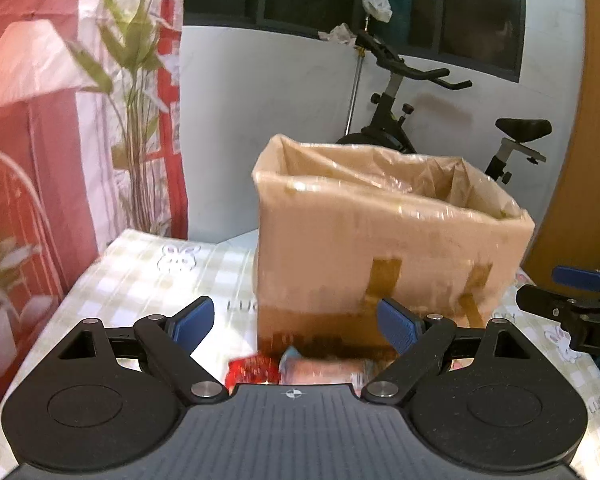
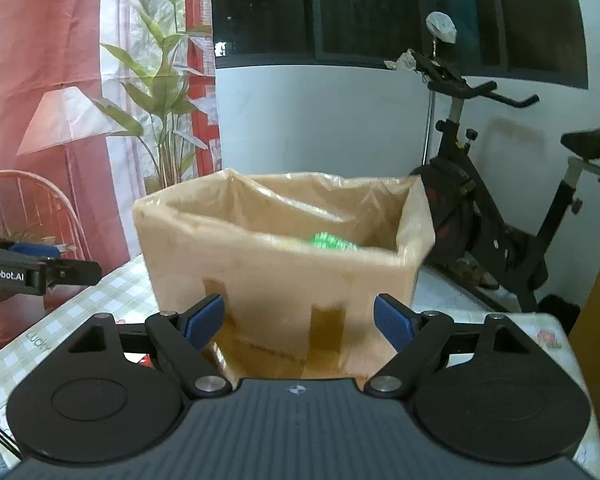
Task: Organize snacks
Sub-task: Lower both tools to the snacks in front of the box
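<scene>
A cardboard box [image 1: 384,248] lined with clear plastic stands on the checked table; it also shows in the right wrist view [image 2: 276,272]. A green snack [image 2: 332,242] lies inside it. In front of the box, on the table, lie a red snack pack [image 1: 254,370] and a pinkish snack pack [image 1: 324,370]. My left gripper [image 1: 298,326] is open and empty, just above and behind those packs. My right gripper [image 2: 300,318] is open and empty, facing the box's front wall. Each gripper shows at the edge of the other's view.
The table has a checked cloth [image 1: 148,276]. An exercise bike [image 2: 500,208] stands behind the box on the right. A plant [image 2: 164,92] and a red curtain [image 2: 40,60] are at the left. A wooden panel [image 1: 596,120] is at the right.
</scene>
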Available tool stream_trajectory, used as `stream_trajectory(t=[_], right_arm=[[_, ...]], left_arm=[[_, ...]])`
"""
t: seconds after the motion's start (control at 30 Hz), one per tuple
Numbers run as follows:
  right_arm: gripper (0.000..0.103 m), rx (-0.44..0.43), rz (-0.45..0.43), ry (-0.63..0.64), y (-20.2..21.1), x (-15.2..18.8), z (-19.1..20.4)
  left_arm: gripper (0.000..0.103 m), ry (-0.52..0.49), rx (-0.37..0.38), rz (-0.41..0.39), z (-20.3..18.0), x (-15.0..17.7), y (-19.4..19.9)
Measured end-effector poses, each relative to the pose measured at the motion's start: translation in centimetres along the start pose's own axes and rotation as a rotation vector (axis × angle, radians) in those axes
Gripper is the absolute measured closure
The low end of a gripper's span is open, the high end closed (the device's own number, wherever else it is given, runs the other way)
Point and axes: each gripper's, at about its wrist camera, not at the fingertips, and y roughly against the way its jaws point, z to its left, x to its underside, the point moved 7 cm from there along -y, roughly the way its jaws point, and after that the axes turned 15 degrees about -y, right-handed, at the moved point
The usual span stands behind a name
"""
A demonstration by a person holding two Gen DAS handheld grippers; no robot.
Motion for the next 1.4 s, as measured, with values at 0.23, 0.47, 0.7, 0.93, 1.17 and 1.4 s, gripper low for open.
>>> stream_trajectory(t=[0.23, 0.47, 0.7, 0.93, 1.17, 1.4], right_arm=[[0.019, 0.033, 0.020, -0.002, 1.6, 4.3, -0.8], [0.019, 0.072, 0.123, 0.005, 2.2, 9.6, -2.1], [0.021, 0.101, 0.242, -0.018, 2.2, 14.7, -3.0], [0.031, 0.172, 0.303, -0.048, 1.8, 17.3, -4.5], [0.039, 0.186, 0.339, -0.121, 1.4, 18.5, -6.0], [0.049, 0.164, 0.337, -0.098, 0.7, 18.2, -5.4]], left_arm=[[0.013, 0.021, -0.013, 0.046, -0.6, 3.8, 0.5], [0.013, 0.050, -0.025, 0.103, -0.9, 7.4, 0.3], [0.013, 0.034, -0.001, 0.141, -2.2, 9.7, 0.0], [0.017, 0.016, 0.063, 0.165, -4.3, 11.2, -1.0], [0.022, -0.028, 0.149, 0.185, -6.6, 12.0, -2.6], [0.026, -0.133, 0.247, 0.196, -10.3, 12.4, -5.1]])
